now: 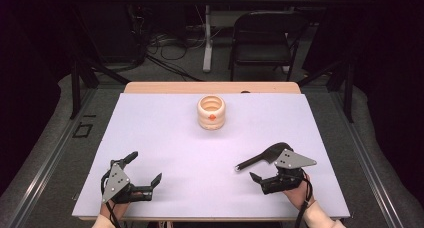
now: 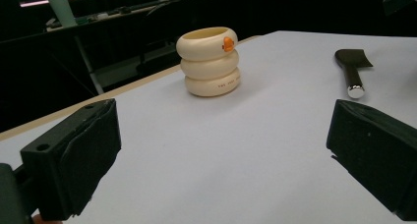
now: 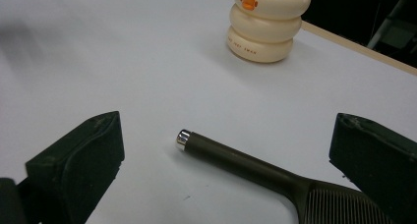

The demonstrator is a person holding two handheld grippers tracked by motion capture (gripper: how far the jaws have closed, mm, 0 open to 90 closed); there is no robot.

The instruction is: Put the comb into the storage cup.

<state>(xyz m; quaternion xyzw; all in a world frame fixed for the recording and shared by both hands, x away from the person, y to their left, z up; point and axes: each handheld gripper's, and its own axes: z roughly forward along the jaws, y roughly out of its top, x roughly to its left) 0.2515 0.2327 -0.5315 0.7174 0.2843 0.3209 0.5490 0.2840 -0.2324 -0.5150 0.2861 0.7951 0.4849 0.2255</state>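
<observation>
From the high view, the left gripper (image 1: 145, 169) is sitting near the front left corner of the table (image 1: 165, 133), jaws spread wide with nothing in them. The right gripper (image 1: 252, 172) is hovering front right, jaws also gaping, right over the dark spatula (image 1: 264, 155) that's lying flat on the table. The cream ringed cup (image 1: 211, 112) is standing upright near the far edge, well apart from both, with loads of bare table in between.

The left gripper view is catching lettering on the ringed cup's (image 2: 210, 62) bottom ring and the spatula's (image 2: 352, 69) shiny handle tip off to the right.

The right gripper view is showing ribbed slots on the spatula (image 3: 275, 172) head, handle lying between the open jaws, untouched.
</observation>
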